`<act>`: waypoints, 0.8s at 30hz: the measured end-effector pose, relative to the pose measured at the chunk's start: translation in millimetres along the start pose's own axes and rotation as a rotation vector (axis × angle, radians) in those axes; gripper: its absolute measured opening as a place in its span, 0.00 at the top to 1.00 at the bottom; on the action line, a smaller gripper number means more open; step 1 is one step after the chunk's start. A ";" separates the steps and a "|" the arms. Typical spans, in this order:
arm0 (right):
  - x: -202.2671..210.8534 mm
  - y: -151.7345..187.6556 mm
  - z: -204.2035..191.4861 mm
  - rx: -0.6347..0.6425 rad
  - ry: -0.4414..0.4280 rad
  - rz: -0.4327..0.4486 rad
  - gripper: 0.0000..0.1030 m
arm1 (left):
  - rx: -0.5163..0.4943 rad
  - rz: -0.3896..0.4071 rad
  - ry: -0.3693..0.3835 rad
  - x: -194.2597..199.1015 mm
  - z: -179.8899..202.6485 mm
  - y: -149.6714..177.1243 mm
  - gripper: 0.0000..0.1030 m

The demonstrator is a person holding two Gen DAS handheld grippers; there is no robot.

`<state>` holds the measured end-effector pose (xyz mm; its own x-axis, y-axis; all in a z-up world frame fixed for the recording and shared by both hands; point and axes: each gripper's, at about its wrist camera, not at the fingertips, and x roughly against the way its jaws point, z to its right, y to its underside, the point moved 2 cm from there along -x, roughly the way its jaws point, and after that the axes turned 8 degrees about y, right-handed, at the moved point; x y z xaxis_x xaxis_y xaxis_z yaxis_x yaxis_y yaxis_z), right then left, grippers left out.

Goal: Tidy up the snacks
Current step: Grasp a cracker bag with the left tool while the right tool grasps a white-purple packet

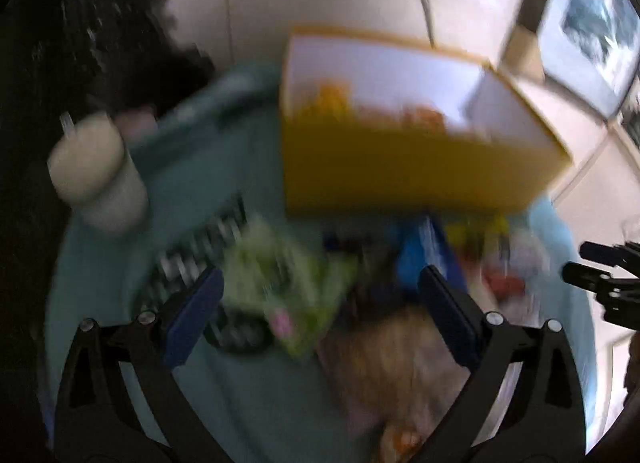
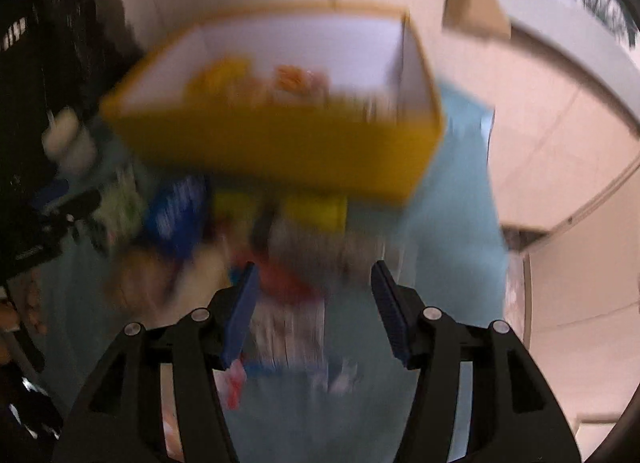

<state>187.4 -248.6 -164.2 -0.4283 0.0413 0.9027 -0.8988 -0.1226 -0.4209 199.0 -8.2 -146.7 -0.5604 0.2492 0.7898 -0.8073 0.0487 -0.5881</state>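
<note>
Pale tiled flooring surrounds our round table draped in a teal cloth (image 1: pixel 240 167), and both views are smeared with blur. On the far side of the cloth stands a yellow cardboard box with a white interior (image 1: pixel 404 171), open at the top; inside it we make out a few orange and yellow snack packets (image 2: pixel 256 81) low against the near wall, though we cannot tell what kind. In front of the box lies a loose heap of snacks not yet sorted: a green crinkly packet (image 1: pixel 276 283), a blue packet (image 1: pixel 420 259), a brownish bag (image 1: pixel 396 367) nearest the left gripper, and a red-and-white packet (image 2: pixel 288 315) between the right gripper's fingers. A cream-coloured lidded cup with a straw (image 1: pixel 96 171) stands at the table's left edge, well apart from the heap. Our left gripper (image 1: pixel 320 319) hangs released and empty above the green and brown packets; our right gripper (image 2: pixel 312 311) is likewise spread wide, holding nothing. We judge the sorting partly done, with a fresh pick in hand; the next move calls for lowering onto one packet and closing cleanly without catching its neighbours.
</note>
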 end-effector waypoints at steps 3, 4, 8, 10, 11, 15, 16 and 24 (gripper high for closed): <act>-16.2 20.4 -2.6 -0.029 0.001 -0.053 0.44 | -0.043 -0.050 0.017 -8.9 16.2 24.6 0.04; -18.3 22.1 -3.8 -0.032 0.001 -0.060 0.44 | -0.056 -0.058 0.018 -10.6 21.4 27.1 0.04; -23.8 21.0 -9.5 -0.049 0.002 -0.063 0.44 | -0.067 -0.063 -0.020 -21.6 33.3 27.8 0.04; -26.5 19.4 -15.1 -0.061 -0.015 -0.070 0.44 | -0.001 -0.085 -0.013 -30.9 30.0 28.1 0.04; -28.9 16.8 -17.0 -0.063 -0.023 -0.071 0.44 | 0.030 -0.087 0.006 -32.5 28.9 27.7 0.04; -37.6 15.1 -32.1 -0.021 -0.007 -0.082 0.43 | 0.011 -0.112 0.043 -42.9 38.4 33.4 0.03; -41.1 15.9 -34.3 -0.012 0.005 -0.088 0.40 | -0.012 -0.134 0.051 -48.0 42.7 39.0 0.03; -56.3 26.0 -46.7 0.059 0.017 -0.078 0.44 | -0.104 -0.128 0.030 -53.5 41.2 55.0 0.11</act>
<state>183.8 -207.8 -230.2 -0.3597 0.0696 0.9305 -0.9224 -0.1770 -0.3433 177.0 -58.8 -214.1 -0.4470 0.2629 0.8550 -0.8476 0.1810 -0.4988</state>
